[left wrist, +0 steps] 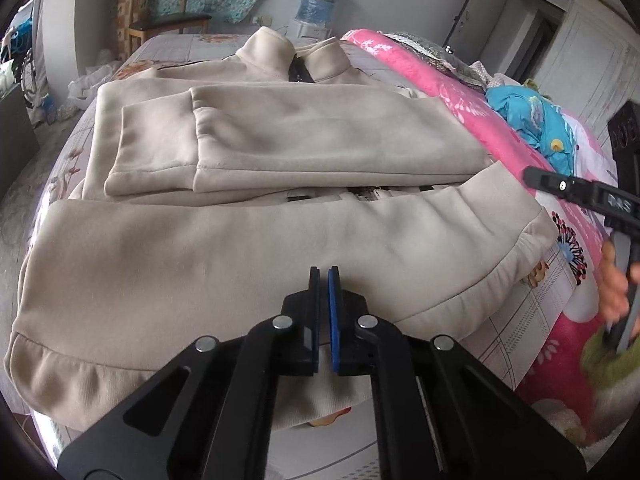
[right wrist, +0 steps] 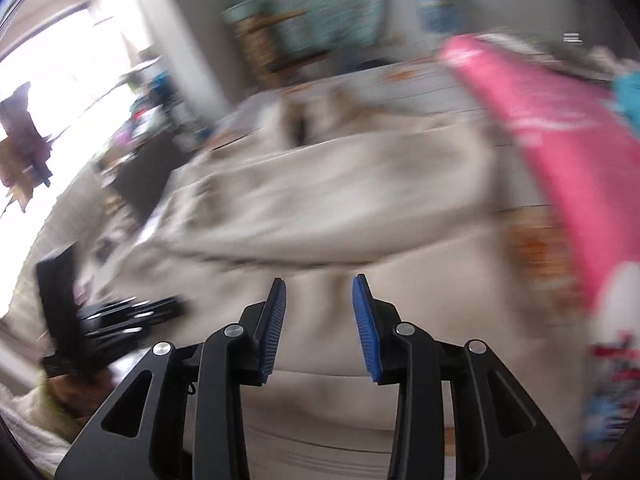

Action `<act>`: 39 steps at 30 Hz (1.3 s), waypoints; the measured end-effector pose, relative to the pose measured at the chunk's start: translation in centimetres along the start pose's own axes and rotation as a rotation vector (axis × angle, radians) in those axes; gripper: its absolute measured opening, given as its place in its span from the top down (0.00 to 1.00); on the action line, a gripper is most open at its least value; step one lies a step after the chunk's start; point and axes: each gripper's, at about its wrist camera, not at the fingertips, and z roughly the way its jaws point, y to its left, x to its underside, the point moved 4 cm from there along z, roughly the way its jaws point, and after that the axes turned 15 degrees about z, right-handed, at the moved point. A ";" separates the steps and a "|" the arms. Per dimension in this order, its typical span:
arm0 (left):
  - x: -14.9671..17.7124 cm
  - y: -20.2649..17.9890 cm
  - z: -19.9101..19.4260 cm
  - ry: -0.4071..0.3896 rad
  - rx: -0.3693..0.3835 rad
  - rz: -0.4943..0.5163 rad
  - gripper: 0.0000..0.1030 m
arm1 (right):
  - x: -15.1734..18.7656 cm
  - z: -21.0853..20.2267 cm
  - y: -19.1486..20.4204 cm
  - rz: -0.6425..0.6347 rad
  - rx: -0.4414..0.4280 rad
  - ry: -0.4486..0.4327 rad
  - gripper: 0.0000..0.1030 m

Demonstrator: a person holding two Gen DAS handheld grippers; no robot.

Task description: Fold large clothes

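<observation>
A beige zip sweatshirt (left wrist: pixel 280 152) lies on the bed, its collar at the far end, both sleeves folded across the chest and the bottom hem doubled up toward me. My left gripper (left wrist: pixel 324 274) hangs just over the folded hem with its jaws together and nothing between them. My right gripper (right wrist: pixel 319 286) is open and empty above the near part of the sweatshirt (right wrist: pixel 320 200); that view is blurred by motion. The right gripper also shows at the right edge of the left wrist view (left wrist: pixel 576 190).
A pink floral quilt (left wrist: pixel 460 96) and a blue garment (left wrist: pixel 532 120) lie along the bed's right side. A wooden chair (left wrist: pixel 168 12) and a water dispenser (left wrist: pixel 318 4) stand beyond the bed. The left gripper shows at the left of the right wrist view (right wrist: pixel 120 316).
</observation>
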 end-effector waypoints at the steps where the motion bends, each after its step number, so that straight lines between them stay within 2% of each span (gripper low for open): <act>1: 0.0 -0.1 0.0 0.002 -0.004 0.002 0.95 | -0.3 0.0 -1.1 0.009 0.034 0.000 0.67; 3: -0.2 0.0 -0.1 0.005 -0.012 0.008 0.95 | -0.8 0.7 -3.3 0.005 0.100 0.016 0.67; 6: -0.3 -0.2 0.0 0.011 -0.026 0.020 0.95 | -0.7 2.5 -4.7 -0.007 0.128 0.065 0.69; 7: -0.3 -0.2 0.0 0.012 -0.031 0.023 0.95 | -0.6 3.0 -5.0 -0.015 0.127 0.077 0.76; 8: -0.3 -0.2 0.1 0.013 -0.032 0.025 0.95 | -0.5 3.0 -4.9 -0.028 0.130 0.077 0.91; 9: -0.4 -0.2 0.1 0.015 -0.035 0.028 0.95 | -0.4 2.8 -4.7 -0.045 0.137 0.061 0.93; 13: -0.5 -0.3 0.1 0.025 -0.042 0.036 0.95 | -0.7 1.5 -3.9 -0.085 0.189 -0.053 0.94; 17: -0.6 -0.4 0.2 0.034 -0.045 0.040 0.95 | 0.2 3.8 -5.5 -0.094 0.262 -0.032 0.94; 20: -0.6 -0.3 0.2 0.033 -0.045 0.035 0.95 | 0.2 3.9 -6.3 -0.065 0.243 -0.037 0.94; 23: -0.6 -0.4 0.1 0.031 -0.043 0.036 0.95 | -0.4 2.6 -6.3 -0.030 0.212 -0.026 0.91; 25: -0.6 -0.3 0.0 0.035 -0.033 0.036 0.95 | -0.4 0.8 -5.6 -0.042 0.208 -0.056 0.84; 26: -0.6 -0.3 -0.3 0.035 -0.032 0.036 0.95 | -0.3 -0.1 -5.2 -0.056 0.212 -0.075 0.78; 27: -0.6 -0.2 -0.7 0.029 -0.035 0.036 0.95 | -0.1 -1.5 -4.6 -0.070 0.207 -0.095 0.66; 28: -0.7 -0.2 -1.6 0.011 -0.043 0.038 0.93 | 0.1 -2.3 -4.3 -0.068 0.195 -0.103 0.59; 30: -0.5 -0.1 -3.4 -0.020 -0.038 0.031 0.89 | 1.0 -3.8 -4.0 -0.040 0.146 -0.090 0.49; 32: 0.5 0.1 -5.7 -0.043 -0.034 0.007 0.71 | 2.0 -4.1 -4.3 0.006 0.117 -0.051 0.46; 34: 2.0 0.5 -7.4 -0.036 -0.044 -0.027 0.63 | 3.3 -4.0 -5.2 0.094 0.084 0.009 0.45; 37: 5.7 1.7 -9.4 -0.009 -0.039 -0.161 0.55 | 5.3 -3.4 -6.6 0.246 0.032 0.086 0.45; 39: 7.6 2.8 -10.1 -0.015 -0.033 -0.254 0.53 | 5.9 -3.1 -7.3 0.315 0.016 0.102 0.45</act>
